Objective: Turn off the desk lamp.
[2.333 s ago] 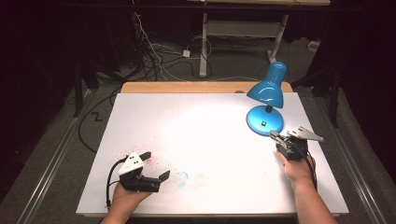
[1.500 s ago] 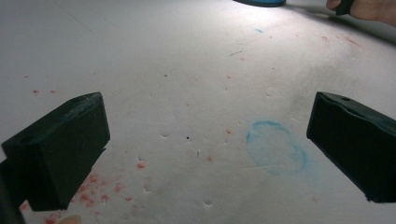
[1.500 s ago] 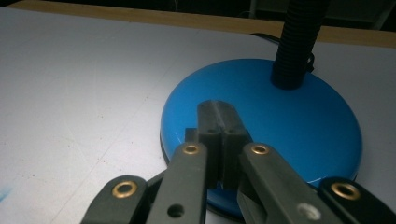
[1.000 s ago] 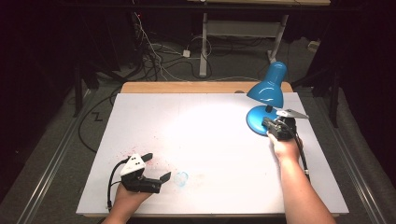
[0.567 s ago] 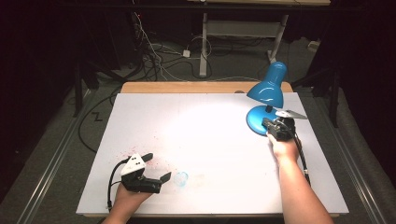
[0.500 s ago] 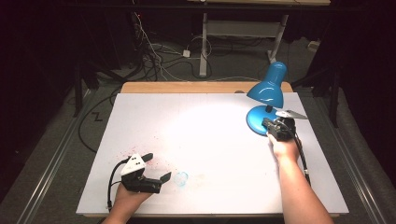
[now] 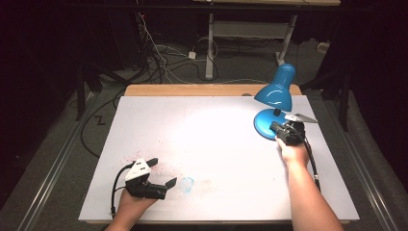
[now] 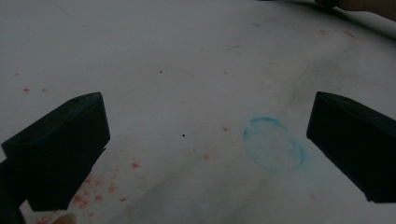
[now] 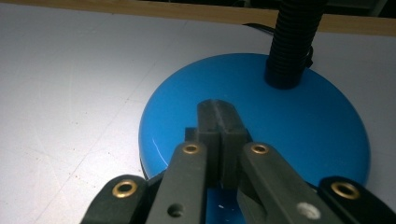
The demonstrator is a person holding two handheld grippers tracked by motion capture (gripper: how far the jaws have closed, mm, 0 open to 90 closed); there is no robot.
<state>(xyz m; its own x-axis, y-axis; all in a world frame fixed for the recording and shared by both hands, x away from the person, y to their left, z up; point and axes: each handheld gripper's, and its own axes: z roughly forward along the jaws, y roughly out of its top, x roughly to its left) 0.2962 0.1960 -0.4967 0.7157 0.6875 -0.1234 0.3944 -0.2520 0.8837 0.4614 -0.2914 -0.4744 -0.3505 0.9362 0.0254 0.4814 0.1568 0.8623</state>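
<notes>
My right gripper [image 7: 278,129] has moved up onto the round glossy blue base of the desk lamp [image 9: 254,126], jaws pressed together and empty, my left gripper [image 7: 155,174] gaping near the table's front edge; pressing off-centre could tip the lamp.

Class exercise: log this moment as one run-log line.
right gripper: shut, over lamp base | left gripper: open, low over table near blue ring stain | lamp: lit

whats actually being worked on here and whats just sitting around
In use:
- lamp, lit
- lamp base, with the shut right gripper over it

Just there:
- left gripper, open, over bare table
- blue ring stain
- red specks
- floor cables
</notes>
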